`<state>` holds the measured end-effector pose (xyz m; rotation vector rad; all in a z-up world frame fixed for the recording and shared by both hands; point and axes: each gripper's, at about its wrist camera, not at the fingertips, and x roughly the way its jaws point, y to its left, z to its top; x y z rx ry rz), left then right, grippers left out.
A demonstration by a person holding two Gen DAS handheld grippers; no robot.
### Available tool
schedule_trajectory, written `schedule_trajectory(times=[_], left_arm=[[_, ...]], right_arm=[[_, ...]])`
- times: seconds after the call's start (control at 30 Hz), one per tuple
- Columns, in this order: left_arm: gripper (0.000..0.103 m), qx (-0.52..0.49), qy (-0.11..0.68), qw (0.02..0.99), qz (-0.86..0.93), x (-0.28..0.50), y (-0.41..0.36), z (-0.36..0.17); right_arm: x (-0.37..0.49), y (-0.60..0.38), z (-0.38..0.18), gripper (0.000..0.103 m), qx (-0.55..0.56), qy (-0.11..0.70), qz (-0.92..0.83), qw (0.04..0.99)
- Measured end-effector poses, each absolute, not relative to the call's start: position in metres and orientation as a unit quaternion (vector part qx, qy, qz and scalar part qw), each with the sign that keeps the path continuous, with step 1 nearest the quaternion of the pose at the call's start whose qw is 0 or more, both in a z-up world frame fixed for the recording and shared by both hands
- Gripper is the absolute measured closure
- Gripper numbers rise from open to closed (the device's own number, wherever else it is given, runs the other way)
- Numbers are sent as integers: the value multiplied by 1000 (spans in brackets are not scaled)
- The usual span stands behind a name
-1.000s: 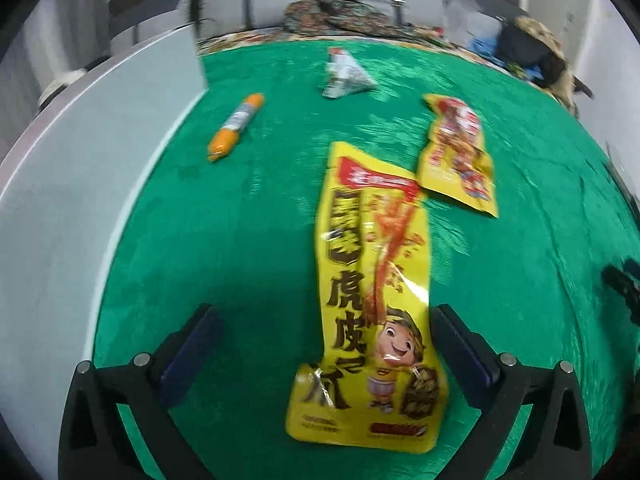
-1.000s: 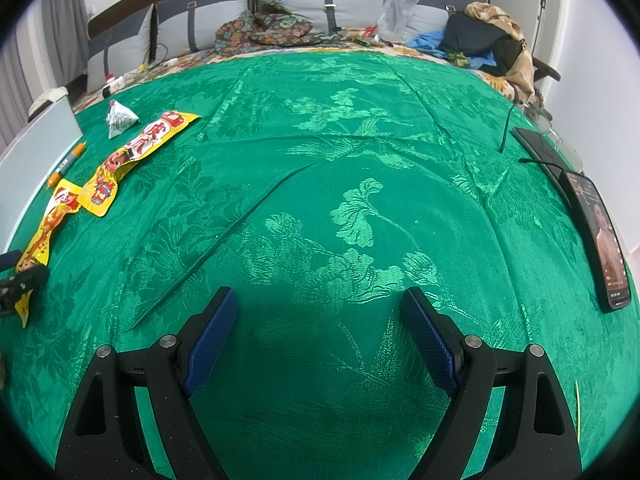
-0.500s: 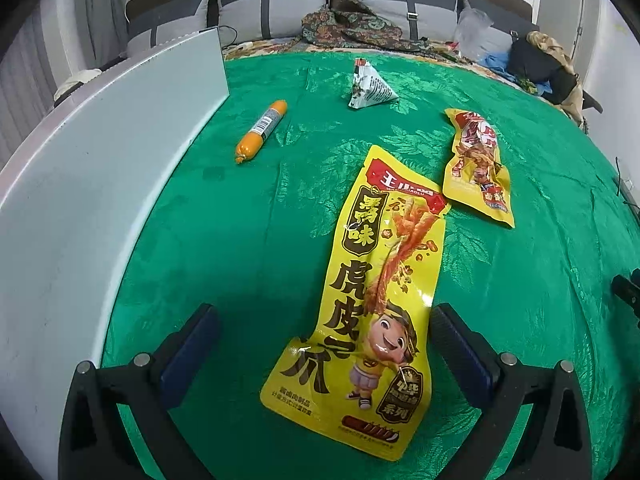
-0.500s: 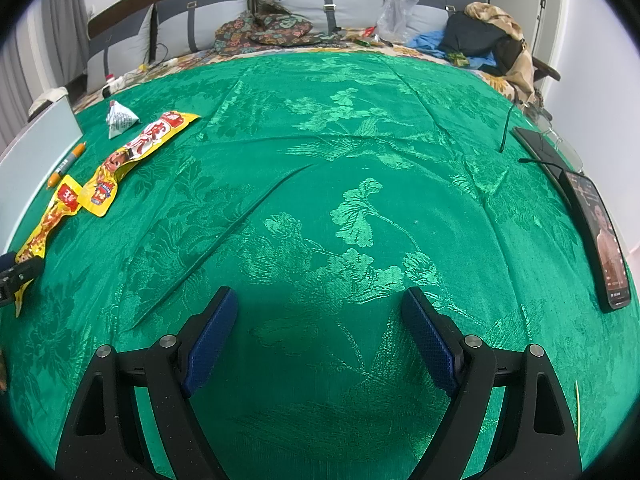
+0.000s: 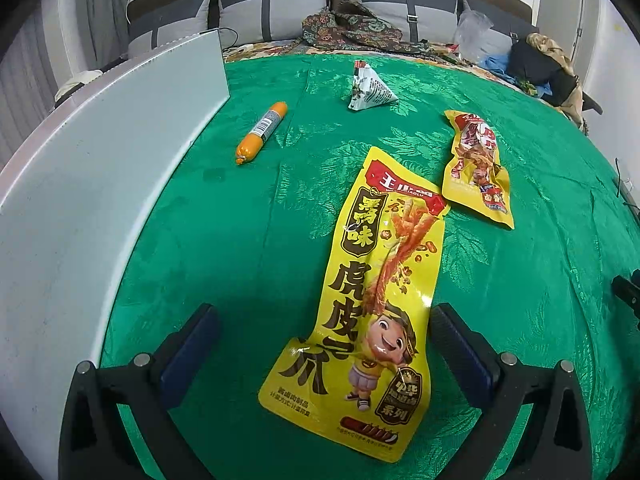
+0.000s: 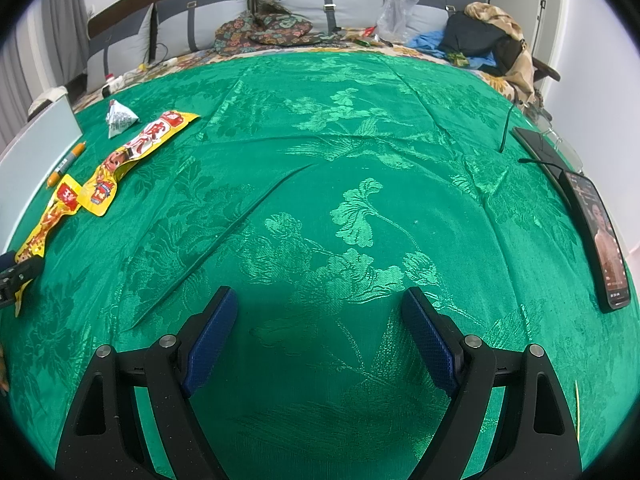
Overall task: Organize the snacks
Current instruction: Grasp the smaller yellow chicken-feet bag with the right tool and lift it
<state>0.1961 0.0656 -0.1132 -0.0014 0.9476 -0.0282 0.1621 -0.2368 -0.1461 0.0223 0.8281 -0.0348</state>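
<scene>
A long yellow snack pouch (image 5: 372, 280) lies flat on the green cloth between the fingers of my open left gripper (image 5: 320, 344); nothing is gripped. Beyond it lie a smaller yellow pouch (image 5: 478, 168), an orange sausage stick (image 5: 262, 132) and a grey-white triangular packet (image 5: 370, 88). In the right wrist view the same snacks sit far left: long pouch (image 6: 48, 216), smaller pouch (image 6: 136, 152), triangular packet (image 6: 120, 118), sausage (image 6: 66, 164). My right gripper (image 6: 320, 336) is open and empty over bare cloth.
A white box wall (image 5: 92, 184) stands along the left edge of the cloth. A phone (image 6: 600, 236) and a dark device with cable (image 6: 536, 148) lie at the right edge. Pillows and clothes are piled at the back (image 6: 280, 28).
My left gripper has pulled back and tilted, so the long pouch lies further ahead and more of the white box and room shows. The right gripper has not moved.
</scene>
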Motion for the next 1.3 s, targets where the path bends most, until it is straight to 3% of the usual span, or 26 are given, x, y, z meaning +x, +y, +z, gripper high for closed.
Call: schedule_trajectory(times=[0.17,0.37,0.57,0.73,0.8,0.87,0.93,1.3], left_arm=[[0,-1,456,890,-13,196,66,-113],[0,-1,456,890,-13,196,66,-113],[0,-1,456,890,-13,196,66,-114],[0,-2,457,890,-14,197,65,-114],[0,-2,456,890,-14,197,65,-113],[0,-2,457,890,-14,197,65,-114],[0,-2,457,890,-14,197,65,-114],[0,-2,457,890,-14,198,65,-114]], right_arm=[[169,-235,-143,16,11,422,-28,906],[216,-182,-104,16,91,427,45,899],[308,-107,-117,15,135,508,81,847],[335,-71,-123,14,69,515,35,854],[339,-63,-124,18,22,514,23,857],[337,-63,-122,42,-8,506,10,863],[332,-72,-121,52,-7,504,18,863],[279,-125,-122,52,-51,513,85,852]])
